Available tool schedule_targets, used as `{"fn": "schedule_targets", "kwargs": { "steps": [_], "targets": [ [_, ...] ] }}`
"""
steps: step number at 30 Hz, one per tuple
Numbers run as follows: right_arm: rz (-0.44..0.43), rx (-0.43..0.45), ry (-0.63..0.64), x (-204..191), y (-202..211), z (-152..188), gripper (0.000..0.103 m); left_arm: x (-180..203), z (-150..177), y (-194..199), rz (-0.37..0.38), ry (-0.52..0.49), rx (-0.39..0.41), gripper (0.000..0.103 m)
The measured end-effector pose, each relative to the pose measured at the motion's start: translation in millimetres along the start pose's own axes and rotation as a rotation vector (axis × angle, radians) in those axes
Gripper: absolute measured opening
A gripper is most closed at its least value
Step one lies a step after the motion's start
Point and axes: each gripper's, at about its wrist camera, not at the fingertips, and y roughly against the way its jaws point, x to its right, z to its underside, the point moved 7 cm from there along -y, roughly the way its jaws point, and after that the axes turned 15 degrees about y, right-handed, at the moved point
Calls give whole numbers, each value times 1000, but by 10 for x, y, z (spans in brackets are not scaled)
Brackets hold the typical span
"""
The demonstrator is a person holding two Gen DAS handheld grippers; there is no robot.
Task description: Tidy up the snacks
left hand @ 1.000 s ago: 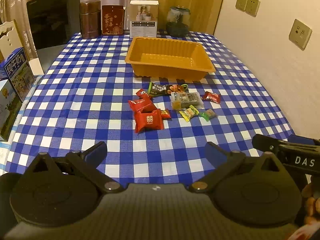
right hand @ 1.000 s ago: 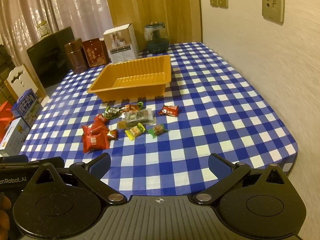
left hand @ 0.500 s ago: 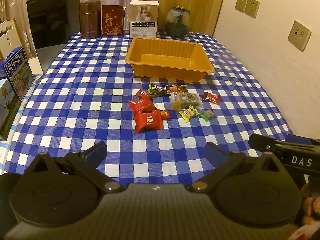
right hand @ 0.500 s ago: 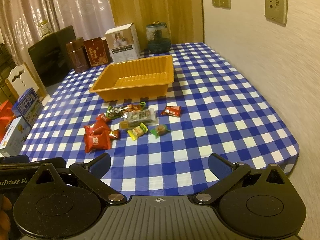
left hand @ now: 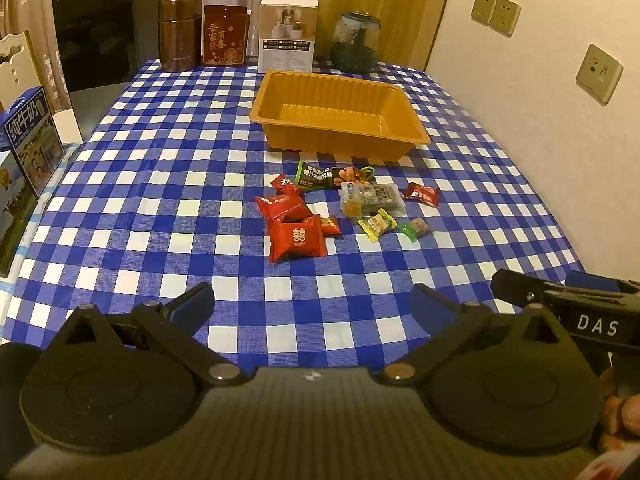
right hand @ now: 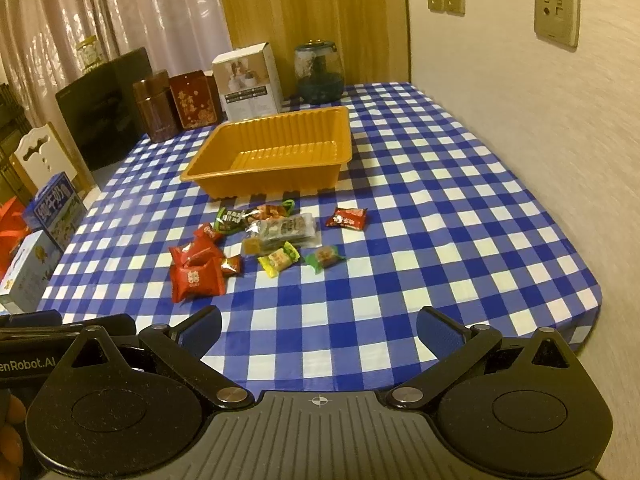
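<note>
We held both grippers — left gripper (left hand: 311, 304) and right gripper (right hand: 318, 326) — wide-jawed and empty, judging the big red packet (left hand: 296, 239) best pinched by its edge for the orange tray (left hand: 412, 132).

Snacks and tray on checked cloth.
Wrapped snacks (left hand: 344, 204) are scattered loose just before an orange plastic tray (left hand: 340, 142), which is seen upright and empty; red packets (left hand: 294, 228) are grouped at the left.
</note>
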Motion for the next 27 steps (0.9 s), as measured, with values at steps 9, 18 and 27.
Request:
{"fn": "schedule_targets", "kwargs": {
  "steps": [9, 18, 27],
  "targets": [
    [-1, -2, 5, -10, -10, -6, 103, -11, -13, 1, 0, 3, -1, 103],
    [-2, -2, 5, -8, -20, -8, 103, -17, -25, 4, -1, 5, 1, 103],
    [-3, -2, 4, 5, -22, -4, 103, -14, -43, 13, -2, 9, -2, 103]
  ]
}}
